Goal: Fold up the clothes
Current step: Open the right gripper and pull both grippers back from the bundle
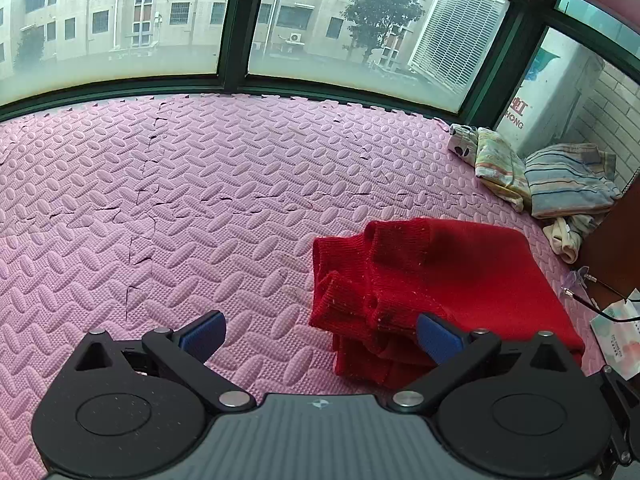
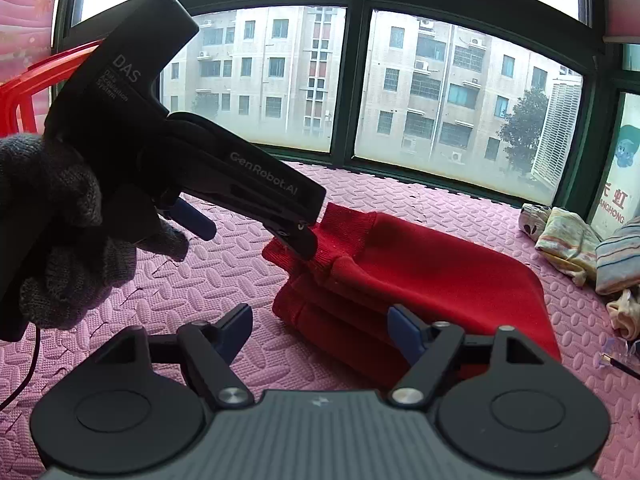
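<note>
Here your folded red sweater (image 2: 432,276) lies on the pink mat (image 1: 200,208), ribbed ends away from the window (image 2: 460,92), left gripper (image 1: 320,336) and right gripper (image 2: 320,336) both spread empty.

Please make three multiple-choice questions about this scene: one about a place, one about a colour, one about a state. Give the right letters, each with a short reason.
1. Where does the striped pile of clothes lie?
A. under the red sweater
B. at the far right edge of the mat, near the wall
C. on the window sill

2. What colour is the folded sweater?
A. red
B. green
C. white

3. How do the right gripper's jaws stand?
A. shut on the sweater
B. shut on nothing
C. open, holding nothing

Answers:
1 B: the striped pile lies apart from the sweater, by the wall on the pink mat.
2 A: the sweater is plainly red.
3 C: the right gripper shows its blue pads wide apart, with nothing pinched between them.
</note>
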`<state>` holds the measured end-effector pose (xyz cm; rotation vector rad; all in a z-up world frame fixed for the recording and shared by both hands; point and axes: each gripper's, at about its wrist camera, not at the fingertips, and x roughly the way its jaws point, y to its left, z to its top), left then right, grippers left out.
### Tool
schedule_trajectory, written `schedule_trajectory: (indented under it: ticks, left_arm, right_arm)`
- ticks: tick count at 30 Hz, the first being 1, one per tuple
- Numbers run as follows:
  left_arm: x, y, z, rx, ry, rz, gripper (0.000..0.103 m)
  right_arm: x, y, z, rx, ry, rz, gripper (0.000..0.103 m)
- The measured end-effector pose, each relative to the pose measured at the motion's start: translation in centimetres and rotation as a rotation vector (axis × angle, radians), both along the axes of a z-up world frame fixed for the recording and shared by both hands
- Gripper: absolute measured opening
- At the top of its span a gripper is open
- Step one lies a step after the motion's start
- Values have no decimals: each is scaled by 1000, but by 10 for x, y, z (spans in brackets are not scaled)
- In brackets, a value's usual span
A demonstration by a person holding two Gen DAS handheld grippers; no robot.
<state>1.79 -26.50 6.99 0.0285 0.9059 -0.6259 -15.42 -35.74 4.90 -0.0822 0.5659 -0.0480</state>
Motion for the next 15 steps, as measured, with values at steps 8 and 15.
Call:
schedule_trajectory:
  ticks: [8, 15]
  left_arm:
    - [-30, 6, 4, 21, -46, -12, 103]
    - [-48, 10, 4, 38, -79, -25, 103]
  right_arm:
    - [-13, -14, -2, 39, 23, -89, 89]
    - [-29, -15, -3, 66, 41, -164, 96]
